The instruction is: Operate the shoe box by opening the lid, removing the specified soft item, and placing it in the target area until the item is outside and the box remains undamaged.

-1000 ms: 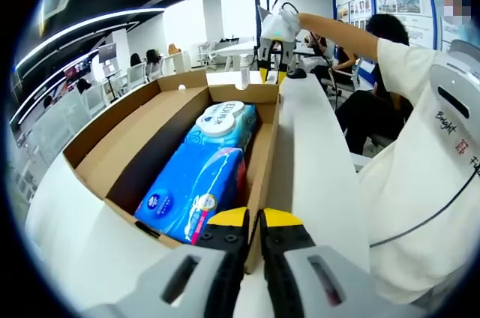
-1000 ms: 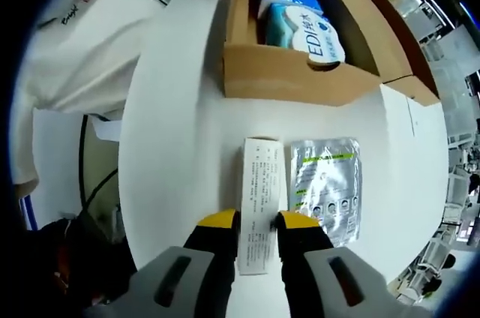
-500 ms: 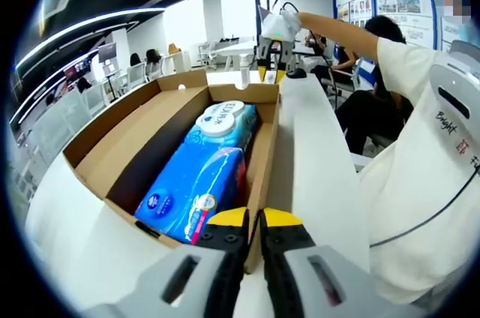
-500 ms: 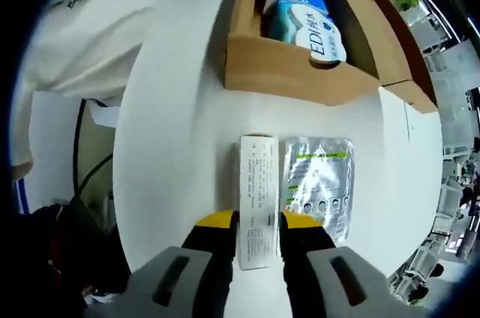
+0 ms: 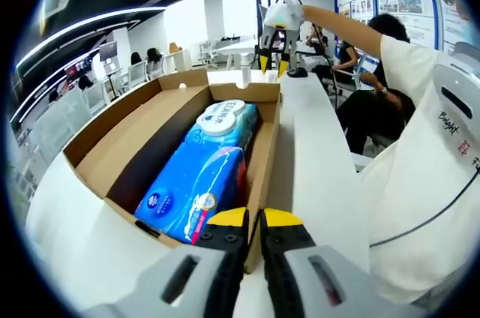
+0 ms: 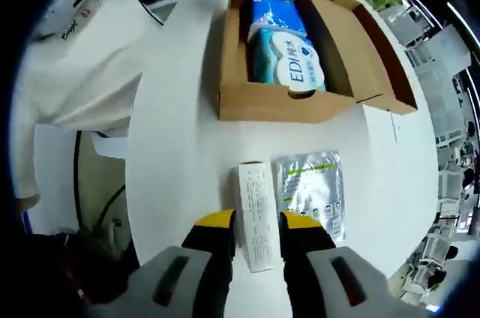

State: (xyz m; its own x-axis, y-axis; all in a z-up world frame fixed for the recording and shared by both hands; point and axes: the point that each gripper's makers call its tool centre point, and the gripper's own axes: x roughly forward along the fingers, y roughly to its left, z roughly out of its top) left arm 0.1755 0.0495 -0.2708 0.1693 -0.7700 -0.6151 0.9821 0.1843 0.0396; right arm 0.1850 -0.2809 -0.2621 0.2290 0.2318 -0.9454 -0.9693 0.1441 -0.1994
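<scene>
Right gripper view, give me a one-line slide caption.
Open hand-held gripper above a white carton and foil pouch, beyond them the open shoe box.

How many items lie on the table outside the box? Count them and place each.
2. A slim white carton lies between the right gripper's open jaws, and a silver foil pouch lies flat right beside it, both short of the cardboard box. Others could be hidden beyond the box.

small print on white carton [image 6: 255, 213] illegible; blue pack [image 5: 196, 187] lower end hidden behind left gripper [image 5: 253, 222]
</scene>
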